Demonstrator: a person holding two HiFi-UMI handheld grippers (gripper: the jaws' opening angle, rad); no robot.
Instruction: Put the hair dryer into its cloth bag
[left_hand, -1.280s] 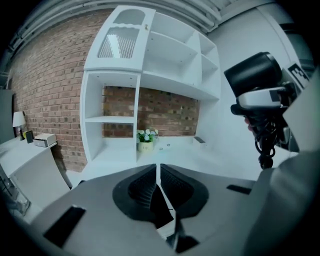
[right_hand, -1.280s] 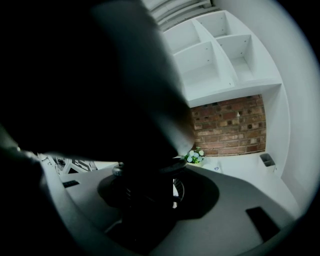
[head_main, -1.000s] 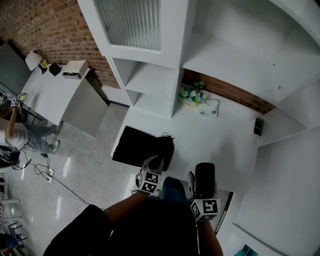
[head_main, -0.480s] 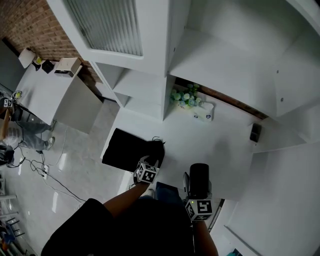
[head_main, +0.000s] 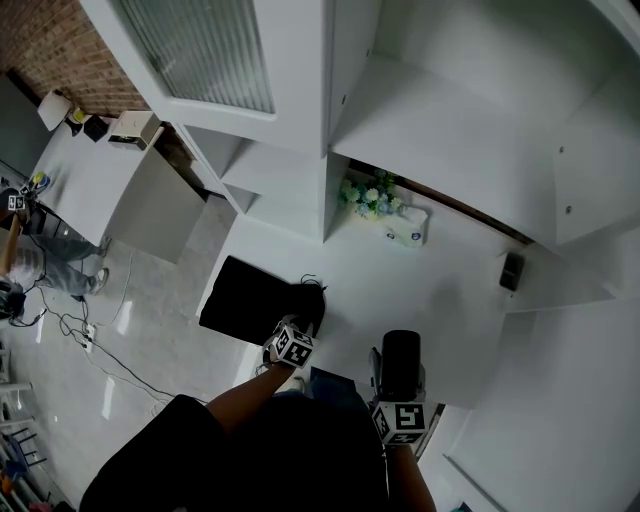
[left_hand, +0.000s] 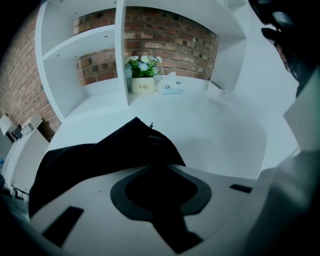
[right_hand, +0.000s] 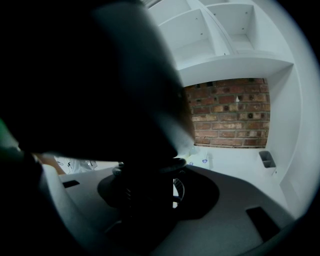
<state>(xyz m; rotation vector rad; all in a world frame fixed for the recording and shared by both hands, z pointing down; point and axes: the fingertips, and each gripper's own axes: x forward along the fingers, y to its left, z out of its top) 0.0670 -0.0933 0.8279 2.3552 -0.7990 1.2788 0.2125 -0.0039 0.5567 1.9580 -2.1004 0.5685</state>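
1. L gripper (head_main: 303, 320) (left_hand: 150, 168): jaws just been closing, now pinching near-right edge of flat black cloth bag (head_main: 250, 305) (left_hand: 90, 155); fabric tents up btwn them.
2. Bag lies on left part of white tabletop (head_main: 430, 290), by its near edge.
3. R gripper (head_main: 400, 385) (right_hand: 160, 186): clamped on handle of black cylindrical hair dryer (head_main: 401, 352) (right_hand: 100, 75), at table's near edge, right of bag, not touching it.

Both arms reach forward. The left gripper (head_main: 299, 324) points steeply down, its 2 jaws having just been closing onto the cloth bag (head_main: 245, 305). The right gripper (head_main: 398, 386), lower-angled, clamps the hair dryer (head_main: 401, 352).
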